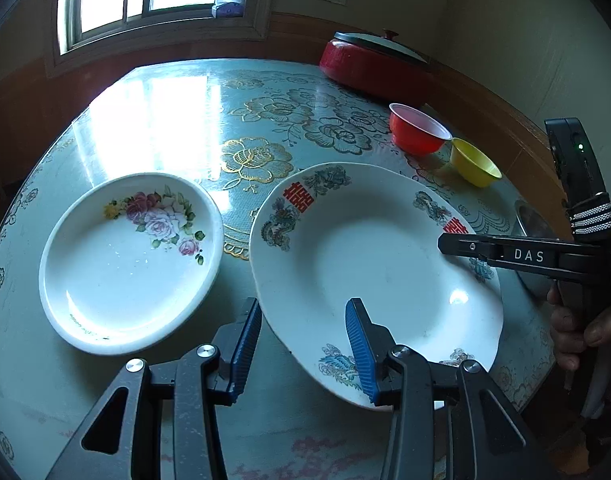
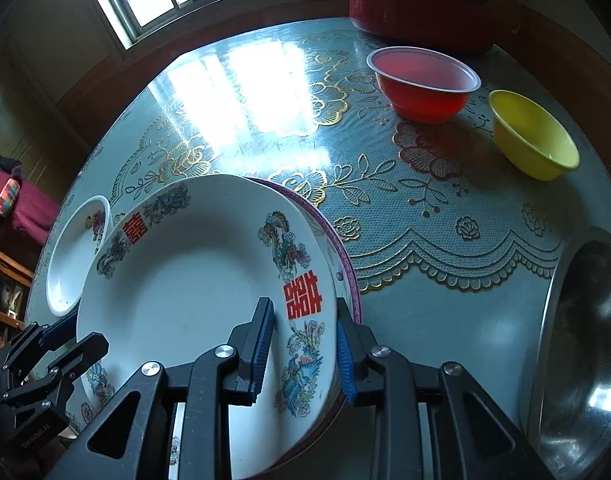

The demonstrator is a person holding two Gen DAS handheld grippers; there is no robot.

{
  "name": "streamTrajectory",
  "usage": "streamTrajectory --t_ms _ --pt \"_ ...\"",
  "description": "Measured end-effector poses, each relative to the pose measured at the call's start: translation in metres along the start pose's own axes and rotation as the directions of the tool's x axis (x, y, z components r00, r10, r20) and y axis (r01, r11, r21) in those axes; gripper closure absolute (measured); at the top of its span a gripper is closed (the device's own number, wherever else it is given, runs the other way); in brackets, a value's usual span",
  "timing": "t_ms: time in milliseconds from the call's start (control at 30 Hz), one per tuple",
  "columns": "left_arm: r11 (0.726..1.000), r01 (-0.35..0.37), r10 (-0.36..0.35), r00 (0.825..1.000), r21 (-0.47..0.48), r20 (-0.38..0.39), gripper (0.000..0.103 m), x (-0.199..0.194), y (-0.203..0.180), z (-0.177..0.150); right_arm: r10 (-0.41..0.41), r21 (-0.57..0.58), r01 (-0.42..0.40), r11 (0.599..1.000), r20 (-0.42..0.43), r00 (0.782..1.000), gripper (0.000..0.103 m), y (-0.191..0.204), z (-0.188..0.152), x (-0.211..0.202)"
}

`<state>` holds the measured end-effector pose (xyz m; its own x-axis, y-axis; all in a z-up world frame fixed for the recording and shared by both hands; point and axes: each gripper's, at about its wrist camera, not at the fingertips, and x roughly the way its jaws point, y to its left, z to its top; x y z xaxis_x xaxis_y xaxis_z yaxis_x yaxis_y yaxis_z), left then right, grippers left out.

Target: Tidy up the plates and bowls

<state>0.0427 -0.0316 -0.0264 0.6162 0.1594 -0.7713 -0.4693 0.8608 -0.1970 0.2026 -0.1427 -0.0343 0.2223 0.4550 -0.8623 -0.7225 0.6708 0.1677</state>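
The big dragon plate (image 1: pixel 369 264) sat on the table (image 1: pixel 165 120), its near rim between the left gripper (image 1: pixel 305 344)'s half-open fingers and its far side between the right gripper (image 2: pixel 305 348)'s; neither clearly squeezed it. Both grippers pointed steeply down. Past the plate's left edge lay the flower plate (image 1: pixel 129 260), and beyond its right edge stood the red bowl (image 1: pixel 419 130) and yellow bowl (image 1: pixel 475 164).
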Motion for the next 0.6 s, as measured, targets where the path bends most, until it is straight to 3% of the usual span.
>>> streamTrajectory --t_ms 333,600 --pt "0.990 0.123 -0.122 0.992 0.071 -0.018 0.060 -0.007 0.018 0.002 -0.085 0.141 0.079 0.987 0.035 0.996 0.073 0.009 -0.019 -0.008" --pt "0.971 0.194 -0.190 0.981 0.137 -0.045 0.060 -0.012 0.027 -0.002 -0.181 0.184 0.169 0.968 0.049 0.982 0.073 0.021 -0.031 -0.013"
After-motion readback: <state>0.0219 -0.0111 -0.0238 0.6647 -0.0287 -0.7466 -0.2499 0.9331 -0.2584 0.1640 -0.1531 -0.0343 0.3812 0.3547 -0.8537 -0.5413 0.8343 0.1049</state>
